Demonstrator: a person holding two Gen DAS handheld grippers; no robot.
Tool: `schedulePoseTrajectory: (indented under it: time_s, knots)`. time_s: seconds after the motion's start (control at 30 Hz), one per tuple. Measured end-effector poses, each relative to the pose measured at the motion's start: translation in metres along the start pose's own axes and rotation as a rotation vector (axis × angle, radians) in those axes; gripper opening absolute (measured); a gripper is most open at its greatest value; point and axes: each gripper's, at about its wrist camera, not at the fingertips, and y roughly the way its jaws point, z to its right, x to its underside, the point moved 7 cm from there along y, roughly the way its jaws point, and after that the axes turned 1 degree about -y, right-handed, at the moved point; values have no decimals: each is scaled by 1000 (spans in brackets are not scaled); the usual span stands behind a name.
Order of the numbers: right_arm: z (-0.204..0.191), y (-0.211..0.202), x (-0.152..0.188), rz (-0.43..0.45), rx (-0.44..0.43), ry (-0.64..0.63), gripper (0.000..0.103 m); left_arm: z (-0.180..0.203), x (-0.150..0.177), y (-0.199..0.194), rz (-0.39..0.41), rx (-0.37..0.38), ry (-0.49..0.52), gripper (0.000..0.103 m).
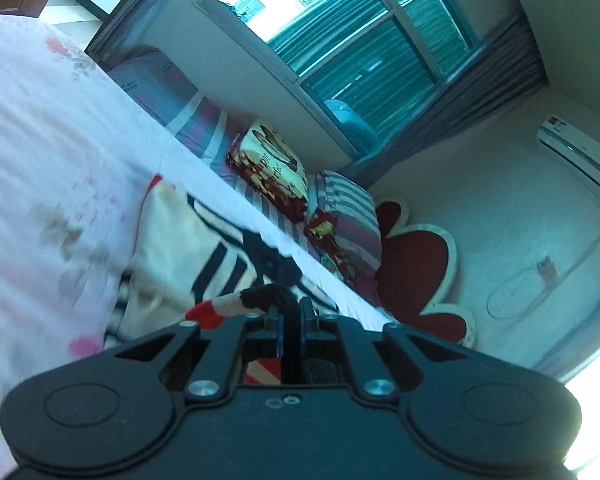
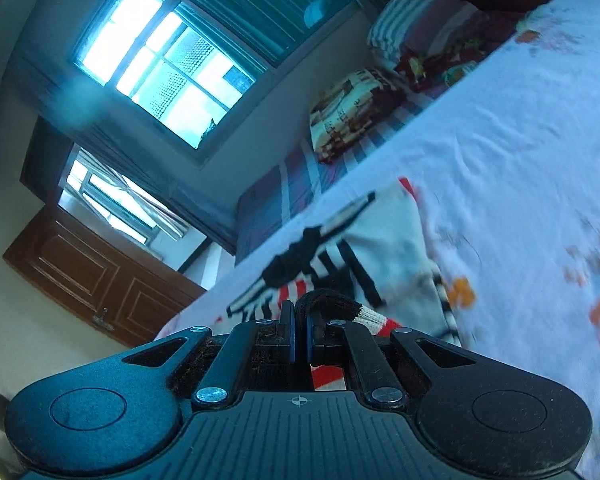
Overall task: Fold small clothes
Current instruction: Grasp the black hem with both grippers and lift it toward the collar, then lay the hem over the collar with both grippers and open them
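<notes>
The left gripper (image 1: 291,322) is clenched on a black edge of the garment (image 1: 188,240), a small cream knit piece with black stripes and red trim; its blue-lined fingers (image 1: 280,332) are pinched together with the fabric looped between them. The right gripper (image 2: 300,326) is likewise clamped on another black edge of the same garment (image 2: 380,232); a striped cuff (image 2: 370,317) sticks out just right of its fingers (image 2: 288,328). The garment lies spread on the bed sheet (image 1: 40,140), pale with floral prints, just beyond both grippers. At the far end of the bed lie a printed pillow (image 1: 272,160) and a striped pillow (image 1: 348,212), touching; behind them a window (image 1: 352,40).
</notes>
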Motion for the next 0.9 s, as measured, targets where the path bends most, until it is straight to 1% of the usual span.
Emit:
schedulePoseTrajectory:
  time_s: [0.1,0.2,0.4,0.47,0.53,0.57,0.6,0.63,0.67,0.7,0.73,0.77,0.8,0.83,0.87,0.9]
  knots:
    - [5,40,-27,-15,2,10,4,-7,-18,37,-24,-31,-11,6]
    - [21,87,-49,-41,9,40,4,-18,-34,79,-59,-75,18,6]
    - [70,180,-77,-101,20,114,4,-46,-56,156,-114,-146,39,6]
    - [84,206,-82,-120,28,115,4,-57,-60,178,-133,-169,44,6]
    - [94,229,-84,-139,18,96,5,-66,-61,196,-163,-170,53,6]
    - [96,238,-85,-138,16,72,5,-68,-60,203,-178,-162,67,7]
    - [99,245,-86,-135,29,45,6,-68,-61,207,-175,-143,96,9]
    - [102,250,-87,-128,41,24,17,-66,-62,207,-158,-132,124,21]
    - [104,252,-89,-106,49,6,30,-65,-65,208,-137,-128,135,42]
    - [105,250,-93,-63,66,-16,68,-64,-69,207,-105,-130,143,56]
    - [105,245,-97,-5,84,-39,87,-63,-73,204,-66,-135,151,72]
    - [105,241,-102,38,80,-54,86,-61,-75,202,-48,-127,159,71]
    - [106,239,-105,42,61,-50,86,-60,-75,201,-52,-116,172,68]
    - [104,238,-105,26,43,-51,85,-57,-75,201,-67,-123,201,61]
    - [99,238,-104,9,30,-82,82,-55,-72,204,-93,-137,250,52]
    - [93,239,-101,-11,25,-136,73,-54,-69,207,-129,-154,304,51]
